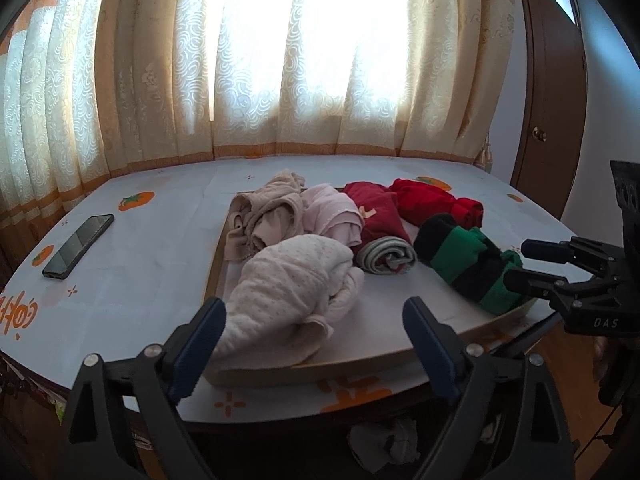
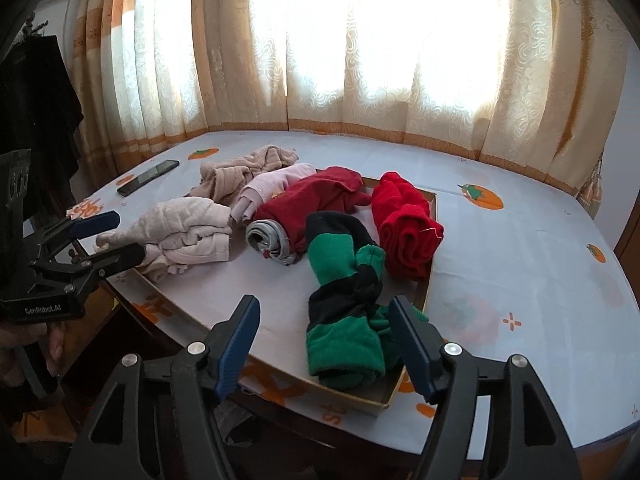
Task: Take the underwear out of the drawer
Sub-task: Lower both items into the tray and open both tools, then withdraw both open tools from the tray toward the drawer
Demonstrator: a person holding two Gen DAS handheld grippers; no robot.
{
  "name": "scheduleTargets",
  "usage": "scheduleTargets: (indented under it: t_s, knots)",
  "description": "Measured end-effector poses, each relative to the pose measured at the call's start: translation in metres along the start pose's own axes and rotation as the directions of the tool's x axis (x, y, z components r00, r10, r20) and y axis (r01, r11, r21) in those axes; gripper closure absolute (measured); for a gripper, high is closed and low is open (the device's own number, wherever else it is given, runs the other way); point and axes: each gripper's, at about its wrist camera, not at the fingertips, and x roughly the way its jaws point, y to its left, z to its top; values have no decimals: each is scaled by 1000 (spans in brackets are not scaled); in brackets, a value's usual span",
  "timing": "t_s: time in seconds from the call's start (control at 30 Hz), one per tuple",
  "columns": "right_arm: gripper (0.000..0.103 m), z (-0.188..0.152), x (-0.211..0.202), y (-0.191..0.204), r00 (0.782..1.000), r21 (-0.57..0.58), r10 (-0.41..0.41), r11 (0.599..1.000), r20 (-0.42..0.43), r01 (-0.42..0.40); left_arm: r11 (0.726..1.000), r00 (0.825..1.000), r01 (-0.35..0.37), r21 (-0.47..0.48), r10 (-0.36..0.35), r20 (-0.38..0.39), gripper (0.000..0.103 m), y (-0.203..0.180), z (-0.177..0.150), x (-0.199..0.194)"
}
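Note:
A shallow tan drawer lies on the table, holding several rolled garments. The near end of a pale pink knitted roll lies between the wide-spread fingers of my open left gripper. My right gripper is open around the near end of a green-and-black striped roll, which lies close to its right finger. Behind these lie a grey-edged dark red roll, a bright red one, a pink one and a beige one.
A dark phone lies on the table's left part, on a pale cloth with orange prints. Cream curtains hang behind the table. A brown door stands at the right, and dark clothes hang at the left.

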Motion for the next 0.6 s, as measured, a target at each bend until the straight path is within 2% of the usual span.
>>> scheduleTargets:
  t_s: [0.2,0.6]
  knots:
    - [33,-8,-11,9,999,15,23,1000,31,-24,1000,1000,5,-8,-5,14,5,-3,-5,-14]
    - [31,-22,-34,30,992,13,45,999,115,-47,1000,999,3,-1,-3,38,2,-9,-16,-38]
